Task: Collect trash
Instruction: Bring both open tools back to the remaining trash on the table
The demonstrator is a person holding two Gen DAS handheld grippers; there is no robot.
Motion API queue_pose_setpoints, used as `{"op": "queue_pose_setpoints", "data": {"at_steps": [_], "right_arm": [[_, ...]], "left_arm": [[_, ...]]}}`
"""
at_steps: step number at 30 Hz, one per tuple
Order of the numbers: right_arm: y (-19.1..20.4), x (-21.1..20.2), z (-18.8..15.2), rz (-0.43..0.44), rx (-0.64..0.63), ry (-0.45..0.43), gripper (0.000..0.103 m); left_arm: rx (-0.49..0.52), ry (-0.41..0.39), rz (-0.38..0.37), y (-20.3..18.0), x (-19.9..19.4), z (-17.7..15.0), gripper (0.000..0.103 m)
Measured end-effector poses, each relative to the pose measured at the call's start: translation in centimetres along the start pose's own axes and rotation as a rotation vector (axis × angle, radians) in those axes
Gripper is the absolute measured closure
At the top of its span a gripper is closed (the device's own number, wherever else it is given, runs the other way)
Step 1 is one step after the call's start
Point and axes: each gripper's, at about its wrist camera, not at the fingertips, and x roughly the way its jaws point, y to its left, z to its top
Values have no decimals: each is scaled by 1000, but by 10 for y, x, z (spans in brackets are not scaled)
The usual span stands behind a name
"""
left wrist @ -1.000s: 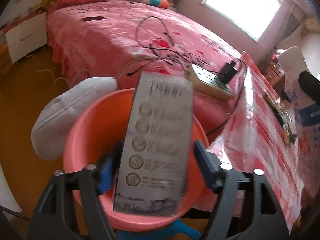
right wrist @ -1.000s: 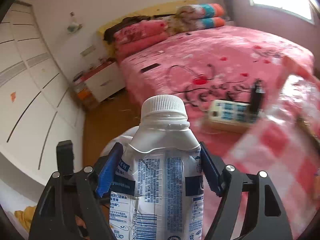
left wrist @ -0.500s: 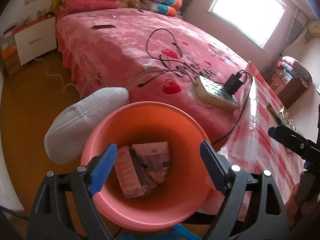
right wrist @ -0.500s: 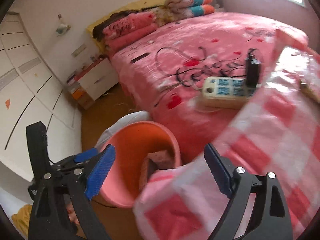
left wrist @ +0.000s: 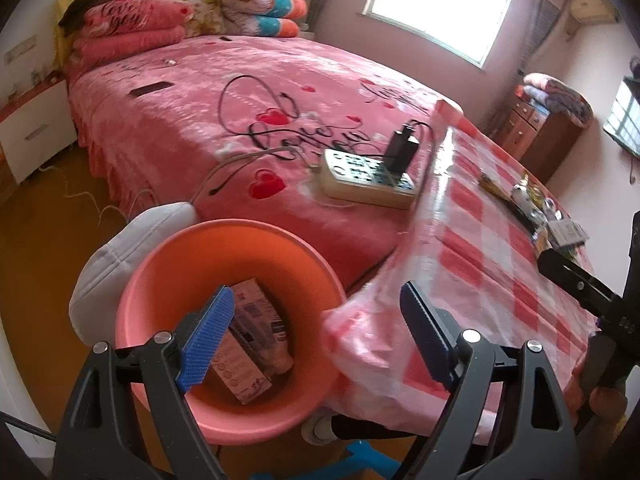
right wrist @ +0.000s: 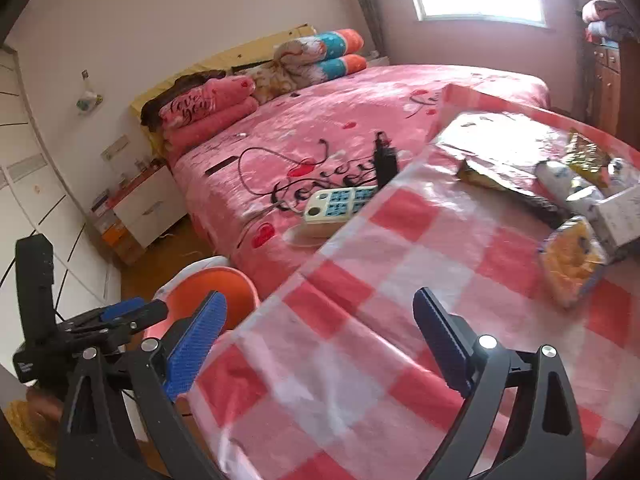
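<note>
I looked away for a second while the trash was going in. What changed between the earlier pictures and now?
Both loads were dropped: the carton now lies in the orange bin, the white bottle is gone. The left gripper is empty; the right gripper, jaws just opened, swung over the table. Power strip unmoved.

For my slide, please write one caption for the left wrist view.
Open left gripper above the pink bin holding discarded boxes, beside the checkered table.

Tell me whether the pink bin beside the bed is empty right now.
Not empty. The pink bin holds a flattened carton and other packaging at its bottom.
</note>
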Motion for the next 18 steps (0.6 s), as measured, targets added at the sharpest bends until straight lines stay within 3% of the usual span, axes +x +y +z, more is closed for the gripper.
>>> {"op": "queue_pose_setpoints", "data": {"at_steps": [7,18], "right_arm": [[-24,-24,-9,-29,19,-56,8],[-61,-48,-15,-6,90,-102,8]], "left_arm": [[87,-9,-5,-38,-9,1,17],[203,5,-17,-93,-10,-3,17]]}}
